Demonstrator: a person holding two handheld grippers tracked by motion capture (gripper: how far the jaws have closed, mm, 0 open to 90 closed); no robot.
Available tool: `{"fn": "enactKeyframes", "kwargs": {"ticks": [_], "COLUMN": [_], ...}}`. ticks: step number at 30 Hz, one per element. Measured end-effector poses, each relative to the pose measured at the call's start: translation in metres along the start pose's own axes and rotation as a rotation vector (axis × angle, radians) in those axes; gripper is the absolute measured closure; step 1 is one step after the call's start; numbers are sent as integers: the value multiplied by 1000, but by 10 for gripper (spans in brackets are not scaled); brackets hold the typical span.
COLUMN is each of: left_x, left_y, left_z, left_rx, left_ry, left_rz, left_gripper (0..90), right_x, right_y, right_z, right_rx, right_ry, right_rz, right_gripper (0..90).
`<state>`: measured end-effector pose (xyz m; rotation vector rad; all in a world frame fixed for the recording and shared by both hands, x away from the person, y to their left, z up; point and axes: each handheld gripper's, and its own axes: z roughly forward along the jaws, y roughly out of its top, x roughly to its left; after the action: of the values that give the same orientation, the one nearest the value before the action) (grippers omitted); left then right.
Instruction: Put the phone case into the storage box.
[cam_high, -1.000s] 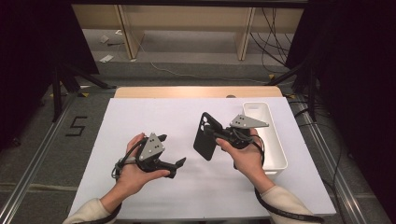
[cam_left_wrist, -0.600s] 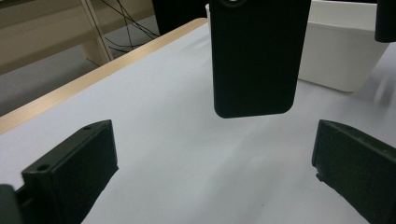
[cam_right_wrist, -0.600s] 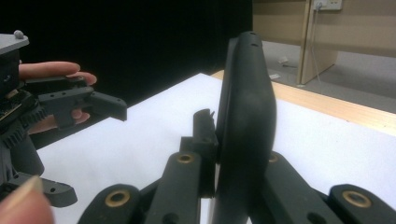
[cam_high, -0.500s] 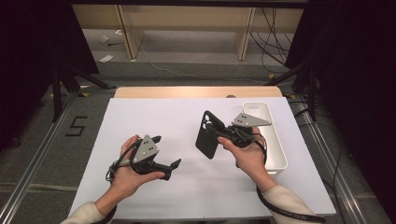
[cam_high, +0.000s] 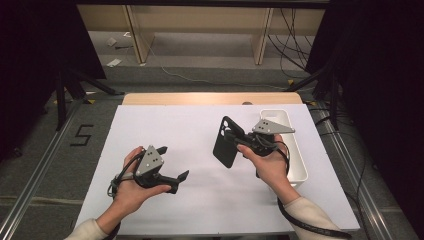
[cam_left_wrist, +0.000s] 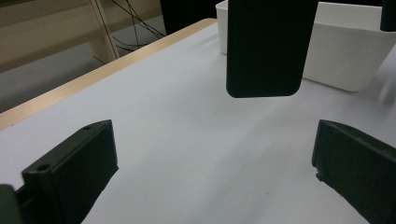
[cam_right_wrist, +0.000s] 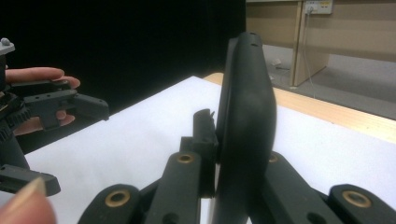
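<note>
Your right gripper (cam_high: 239, 141) clamps a flat black rounded-corner phone case (cam_high: 226, 143), holding it upright above the white table sheet (cam_high: 200, 125), beside the white plastic bin (cam_high: 295, 150). Your left gripper (cam_high: 172, 162) gapes wide, empty.

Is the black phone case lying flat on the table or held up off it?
Held up. The phone case stands on edge, clamped in the right tool, its lower end clear of the white table.
</note>
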<state>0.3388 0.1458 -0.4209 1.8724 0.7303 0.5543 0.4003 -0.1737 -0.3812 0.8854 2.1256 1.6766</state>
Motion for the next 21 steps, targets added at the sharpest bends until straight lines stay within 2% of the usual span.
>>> {"fn": "enactKeyframes", "kwargs": {"ticks": [21], "left_x": [3], "left_y": [-3], "left_z": [-4], "left_rx": [-3], "left_ry": [5], "left_rz": [-12], "left_gripper": [0], "right_x": [-13], "right_y": [7], "right_z": [-10], "right_rx": [-3], "right_ry": [-37], "right_rz": [-16], "right_gripper": [858]}}
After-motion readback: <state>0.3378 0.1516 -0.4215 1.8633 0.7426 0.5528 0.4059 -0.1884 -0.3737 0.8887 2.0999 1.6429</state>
